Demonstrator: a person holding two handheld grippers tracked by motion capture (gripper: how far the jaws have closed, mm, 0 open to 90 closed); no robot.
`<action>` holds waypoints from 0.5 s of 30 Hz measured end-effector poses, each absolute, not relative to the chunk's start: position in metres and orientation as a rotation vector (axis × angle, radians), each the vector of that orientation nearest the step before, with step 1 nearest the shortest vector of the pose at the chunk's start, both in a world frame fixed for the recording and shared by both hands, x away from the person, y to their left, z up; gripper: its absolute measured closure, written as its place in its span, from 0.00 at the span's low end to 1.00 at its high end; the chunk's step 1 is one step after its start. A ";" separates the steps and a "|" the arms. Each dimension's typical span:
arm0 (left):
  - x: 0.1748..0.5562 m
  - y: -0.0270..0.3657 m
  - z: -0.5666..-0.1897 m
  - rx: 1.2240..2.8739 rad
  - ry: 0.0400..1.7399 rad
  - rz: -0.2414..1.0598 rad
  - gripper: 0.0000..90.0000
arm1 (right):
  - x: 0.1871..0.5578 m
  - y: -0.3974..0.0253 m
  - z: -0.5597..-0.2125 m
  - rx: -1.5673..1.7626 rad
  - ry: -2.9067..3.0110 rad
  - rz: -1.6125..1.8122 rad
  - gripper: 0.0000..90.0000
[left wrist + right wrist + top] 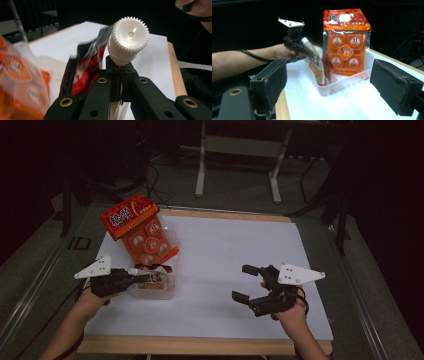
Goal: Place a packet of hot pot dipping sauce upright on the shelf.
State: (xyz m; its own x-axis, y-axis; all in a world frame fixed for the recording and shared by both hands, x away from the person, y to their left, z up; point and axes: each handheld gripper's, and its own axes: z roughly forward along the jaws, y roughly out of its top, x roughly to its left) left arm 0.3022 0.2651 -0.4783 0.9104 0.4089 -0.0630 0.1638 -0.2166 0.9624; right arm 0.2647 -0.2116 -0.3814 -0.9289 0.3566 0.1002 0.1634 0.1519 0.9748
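Observation:
A clear plastic bin [167,292] sits at the left of the white table [225,250]. An orange snack bag [137,227] stands in it, leaning back. My left gripper [142,278] is shut on the neck of a spouted pouch [156,277], just under its white ribbed cap [128,40]. The pouch [86,68] is black and red and hangs tilted inside the bin [344,83], in front of the orange bag [347,42]. Over the table's right half, my right gripper [243,282] is open and holds nothing; its pads [270,80] frame the bin from a distance.
The table has wooden edges at front [200,345] and back. Behind it on the dark floor stand the white legs of a frame [201,165]. White tabletop lies bare between the bin and the right gripper.

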 end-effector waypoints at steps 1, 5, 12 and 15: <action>0.302 0.265 -0.481 1.799 0.429 0.247 0.98 | 0.265 -0.212 -0.382 0.520 2.265 1.885 0.16; 0.301 0.270 -0.487 1.776 0.430 0.258 0.98 | 0.265 -0.212 -0.382 0.524 2.270 1.889 0.16; 0.299 0.273 -0.485 1.774 0.404 0.241 0.92 | 0.264 -0.211 -0.383 0.524 2.277 1.890 0.16; 0.297 0.274 -0.476 1.765 0.442 0.228 0.76 | 0.265 -0.211 -0.383 0.529 2.284 1.891 0.16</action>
